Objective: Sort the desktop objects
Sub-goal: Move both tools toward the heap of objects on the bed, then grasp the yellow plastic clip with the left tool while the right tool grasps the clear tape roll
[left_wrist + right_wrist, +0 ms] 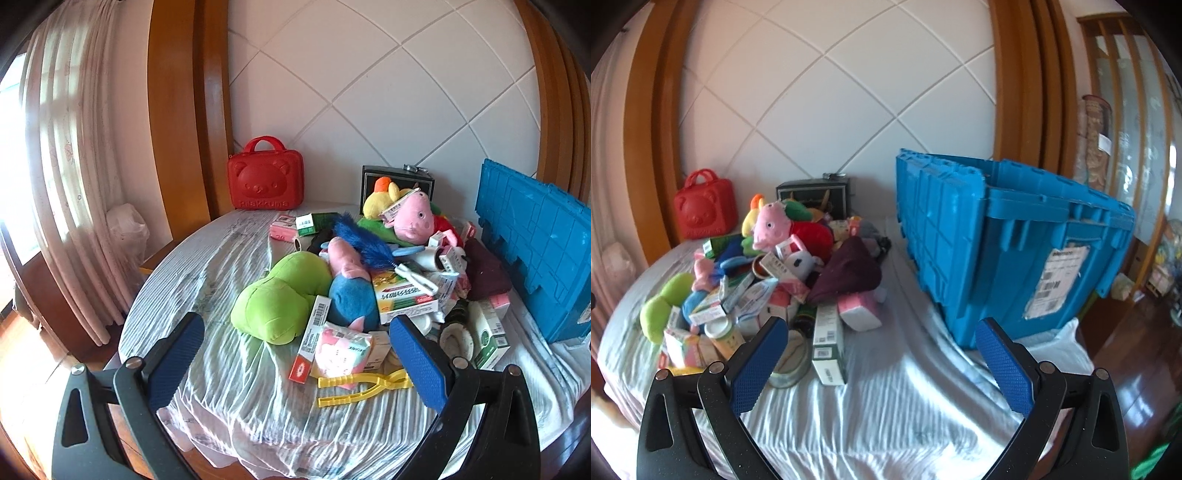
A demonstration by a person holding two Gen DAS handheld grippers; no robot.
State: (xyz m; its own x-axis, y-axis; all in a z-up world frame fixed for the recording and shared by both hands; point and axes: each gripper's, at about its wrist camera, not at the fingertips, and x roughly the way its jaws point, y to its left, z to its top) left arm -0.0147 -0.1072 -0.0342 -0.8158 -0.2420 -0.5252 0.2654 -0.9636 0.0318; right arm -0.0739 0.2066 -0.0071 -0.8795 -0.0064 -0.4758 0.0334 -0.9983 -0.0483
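A heap of toys and boxes lies on a round table under a striped cloth (229, 369). In the left wrist view a green plush (280, 299), a pink pig plush (415, 216), a tissue pack (341, 349) and yellow plastic tongs (364, 389) lie near my left gripper (295, 350), which hangs open above the cloth with nothing between its fingers. In the right wrist view my right gripper (881, 354) is open and empty over bare cloth (905, 406), between a green-and-white box (829, 343) and the blue crate (1008, 243).
A red bear-face case (264, 181) stands against the white tiled wall. A dark box (397, 177) stands behind the heap. The blue crate's open lid (532, 229) rises at the right. Curtains (70, 177) hang at the left, and wooden floor (1137, 362) lies beyond the table edge.
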